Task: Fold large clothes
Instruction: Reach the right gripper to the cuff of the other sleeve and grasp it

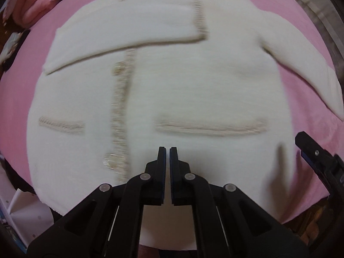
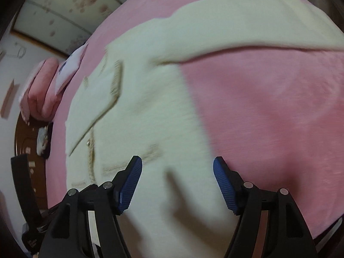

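A cream knit cardigan (image 1: pixel 182 90) with beige trim lies flat, front up, on a pink bed sheet (image 1: pixel 311 129). Its left sleeve (image 1: pixel 120 40) is folded across the chest; its right sleeve (image 1: pixel 301 64) stretches out to the right. My left gripper (image 1: pixel 168 150) is shut and empty, hovering over the lower hem near the button placket (image 1: pixel 120 116). My right gripper (image 2: pixel 177 163) is open and empty above the cardigan's (image 2: pixel 139 111) right lower side, near its edge. The right gripper's finger also shows in the left wrist view (image 1: pixel 309 148).
A pink folded pillow or quilt (image 2: pixel 40 92) lies at the head of the bed, also seen in the left wrist view (image 1: pixel 32 2). A wall with paw prints (image 2: pixel 64 6) and a dark wooden floor (image 2: pixel 23 142) lie beyond the bed edge. White paper (image 1: pixel 23 212) lies at lower left.
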### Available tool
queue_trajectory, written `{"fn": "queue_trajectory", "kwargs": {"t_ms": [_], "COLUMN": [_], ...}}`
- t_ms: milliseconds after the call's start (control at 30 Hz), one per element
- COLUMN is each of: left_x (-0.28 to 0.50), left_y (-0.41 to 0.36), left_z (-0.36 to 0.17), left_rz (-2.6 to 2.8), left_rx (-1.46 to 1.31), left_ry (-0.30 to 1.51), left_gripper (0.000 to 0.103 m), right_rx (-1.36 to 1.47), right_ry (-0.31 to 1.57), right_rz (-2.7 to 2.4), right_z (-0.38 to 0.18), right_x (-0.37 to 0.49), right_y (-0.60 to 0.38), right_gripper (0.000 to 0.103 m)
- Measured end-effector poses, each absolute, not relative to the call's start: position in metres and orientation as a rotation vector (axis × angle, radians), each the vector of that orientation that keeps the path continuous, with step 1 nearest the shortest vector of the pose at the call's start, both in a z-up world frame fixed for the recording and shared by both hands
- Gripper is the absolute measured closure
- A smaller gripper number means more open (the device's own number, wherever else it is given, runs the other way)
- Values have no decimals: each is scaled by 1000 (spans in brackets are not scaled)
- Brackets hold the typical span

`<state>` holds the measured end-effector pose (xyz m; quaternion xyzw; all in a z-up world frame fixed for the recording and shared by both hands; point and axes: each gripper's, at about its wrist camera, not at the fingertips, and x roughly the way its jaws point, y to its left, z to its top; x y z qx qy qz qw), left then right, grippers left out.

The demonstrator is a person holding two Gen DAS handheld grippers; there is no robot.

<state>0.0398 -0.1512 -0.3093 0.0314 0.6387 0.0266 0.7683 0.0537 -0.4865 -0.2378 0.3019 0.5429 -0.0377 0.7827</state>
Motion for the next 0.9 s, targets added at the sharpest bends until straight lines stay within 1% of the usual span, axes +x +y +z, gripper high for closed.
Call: {"fn": "queue_trajectory", "kwargs": {"t_ms": [200,300,333,367,433,633,800,833,867,900], "left_x": [36,35,35,36,38,50,74,76,78,77], "left_y": [-235,-269,-281,-287,-304,-339,-325,-324,-321,-320], "left_z": [-300,-292,-290,-290,-289,-288,-298,-296,-295,-292], "left_rz": [-38,-79,-89,-94,-109,-168,-155,-148,-135,-128], "left_rx": [58,85,96,103,111,156,151,142,127,115], "left_ry": [1435,1450,1453,1454,1446,1446,1429,1428,1428,1428], "left_gripper": [102,97,91,81,71,70,70,70,70,70], "right_rx": [726,783,801,839,941,1129,1311,1333,1345,1350], "right_ry": [1168,1154,1156,1153,1119,950,777,748,735,739], "right_rz": [-262,-329,-339,-343,-360,-476,-566,-571,-588,-602], "right_z": [-248,-253,-257,-260,-264,-266,-279,-280,-282,-282], "right_x": [44,44,46,47,51,57,65,67,71,72], "right_y": [-594,-642,-653,-669,-694,-748,-778,-781,-782,-783], "right_gripper": [33,33,33,33,33,33,34,43,56,62]}}
